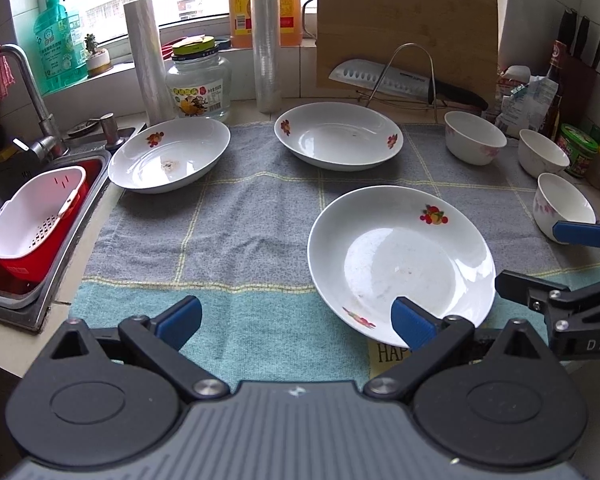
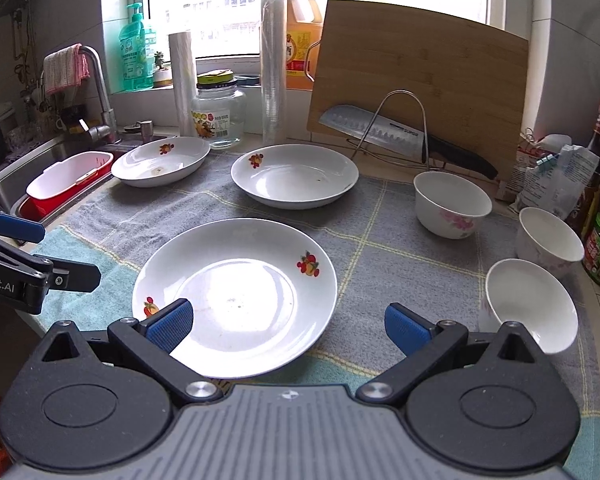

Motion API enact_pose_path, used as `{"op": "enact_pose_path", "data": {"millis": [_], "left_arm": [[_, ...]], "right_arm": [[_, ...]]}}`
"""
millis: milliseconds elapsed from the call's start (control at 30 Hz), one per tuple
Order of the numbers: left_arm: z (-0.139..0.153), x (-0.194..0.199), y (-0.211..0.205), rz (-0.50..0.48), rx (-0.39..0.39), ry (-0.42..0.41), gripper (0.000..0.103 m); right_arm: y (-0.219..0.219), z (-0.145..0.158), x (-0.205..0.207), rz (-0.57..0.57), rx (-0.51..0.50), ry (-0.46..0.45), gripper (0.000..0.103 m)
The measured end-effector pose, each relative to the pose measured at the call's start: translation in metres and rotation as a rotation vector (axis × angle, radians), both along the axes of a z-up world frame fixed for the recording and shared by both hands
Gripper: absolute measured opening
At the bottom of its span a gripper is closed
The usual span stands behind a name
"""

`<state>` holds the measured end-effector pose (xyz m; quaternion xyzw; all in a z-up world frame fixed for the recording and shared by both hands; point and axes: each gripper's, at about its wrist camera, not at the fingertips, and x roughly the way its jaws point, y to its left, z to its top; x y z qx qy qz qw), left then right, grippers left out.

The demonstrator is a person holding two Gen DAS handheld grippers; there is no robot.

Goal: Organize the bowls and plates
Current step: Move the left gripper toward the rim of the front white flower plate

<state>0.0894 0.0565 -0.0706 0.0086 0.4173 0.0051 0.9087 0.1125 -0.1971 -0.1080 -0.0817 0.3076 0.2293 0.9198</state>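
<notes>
Blue-padded, both the left hand-held gripper (image 1: 296,322) and right hand-held gripper (image 2: 288,326) hang released and empty. Nothing looks stacked yet: three plates (image 2: 236,292) lie apart at 12 o'clock, three bowls (image 2: 452,204) at 2 o'clock.

Both wrist views look forward, low over the tabletop (image 1: 260,208), toward the window. They share the near plate (image 1: 400,264) (image 2: 236,296).
</notes>
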Motion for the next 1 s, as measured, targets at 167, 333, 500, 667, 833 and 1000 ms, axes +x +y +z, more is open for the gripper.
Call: {"op": "enact_pose_path", "data": {"millis": [167,333,500,667,833,1000], "left_arm": [[-0.001,0.018,0.02,0.015,-0.018,0.03,0.1],[0.0,0.043,0.052,0.007,0.009,0.017,0.1],[0.003,0.072,0.09,-0.021,0.014,0.015,0.1],[0.005,0.105,0.129,-0.063,0.031,0.005,0.1],[0.005,0.138,0.16,-0.116,0.033,0.011,0.1],[0.003,0.174,0.184,-0.165,0.042,0.032,0.1]], "right_arm": [[0.024,0.003,0.016,0.042,-0.019,-0.007,0.103],[0.057,0.004,0.033,0.067,-0.042,-0.011,0.103],[0.094,0.008,0.05,0.068,-0.042,0.001,0.103],[0.131,0.01,0.07,0.042,-0.045,0.008,0.103],[0.164,0.009,0.087,0.027,-0.059,0.011,0.103],[0.194,0.011,0.1,0.021,-0.067,0.012,0.103]]}}
